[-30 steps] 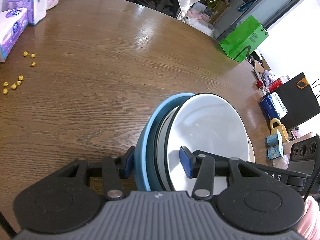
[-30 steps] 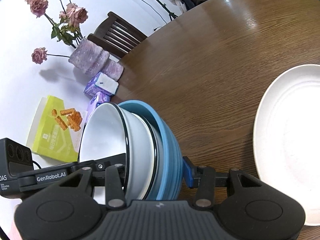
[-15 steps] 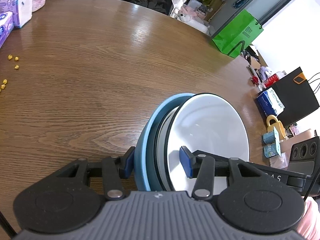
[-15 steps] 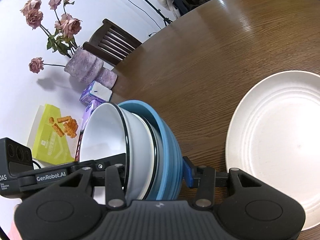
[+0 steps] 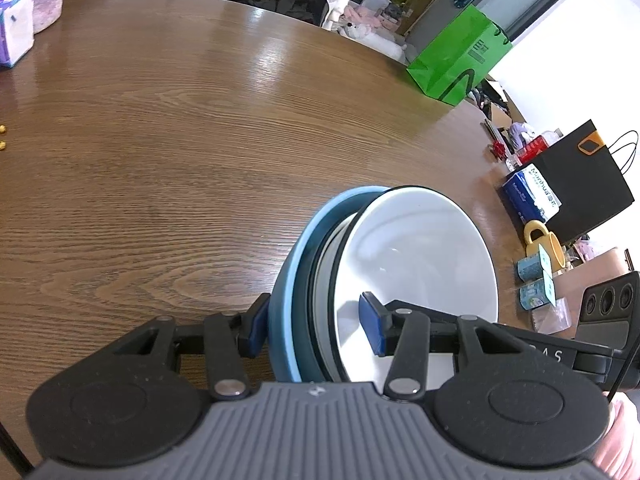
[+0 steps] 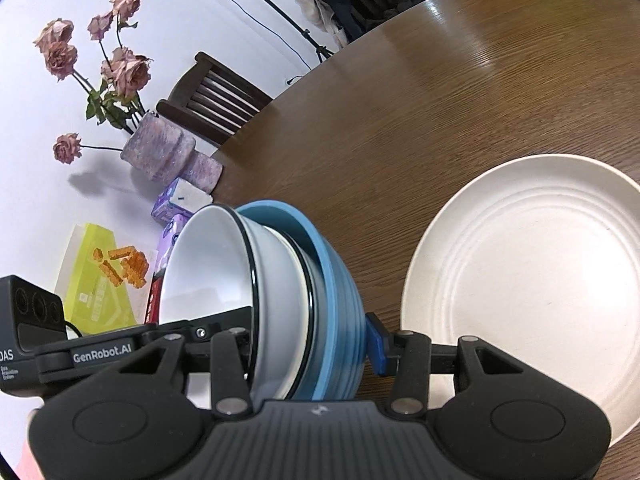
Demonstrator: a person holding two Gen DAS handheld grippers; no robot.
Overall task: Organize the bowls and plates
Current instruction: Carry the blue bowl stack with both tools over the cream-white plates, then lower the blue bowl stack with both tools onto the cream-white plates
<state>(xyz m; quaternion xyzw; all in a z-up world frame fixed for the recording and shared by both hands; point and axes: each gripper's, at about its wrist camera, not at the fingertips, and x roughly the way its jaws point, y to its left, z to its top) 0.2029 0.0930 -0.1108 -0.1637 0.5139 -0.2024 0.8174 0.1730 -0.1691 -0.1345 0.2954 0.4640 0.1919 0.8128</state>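
Observation:
A nested stack of bowls hangs over the wooden table (image 5: 180,160), gripped from two opposite sides. Its outer blue bowl (image 5: 294,280) holds a grey one and a white bowl (image 5: 416,260) with a dark rim. My left gripper (image 5: 314,330) is shut on the stack's rim, one pad outside the blue wall and one inside the white bowl. My right gripper (image 6: 310,344) is shut on the far rim of the same blue bowl (image 6: 340,300); its left fingertip is hidden behind the white bowl (image 6: 208,264). A large cream plate (image 6: 520,280) lies flat on the table just right of the stack.
A green bag (image 5: 460,60) and a black bag (image 5: 580,184) stand beyond the table's right edge, with a yellow mug (image 5: 544,240) below. A tissue box (image 5: 14,28), a vase of roses (image 6: 160,152), a yellow-green box (image 6: 100,280) and a chair (image 6: 216,104) line the left side.
Both grippers carried the stack sideways together; the cream plate came much further into the right wrist view, and the tissue boxes and crumbs slid off to the left. The grips stayed the same.

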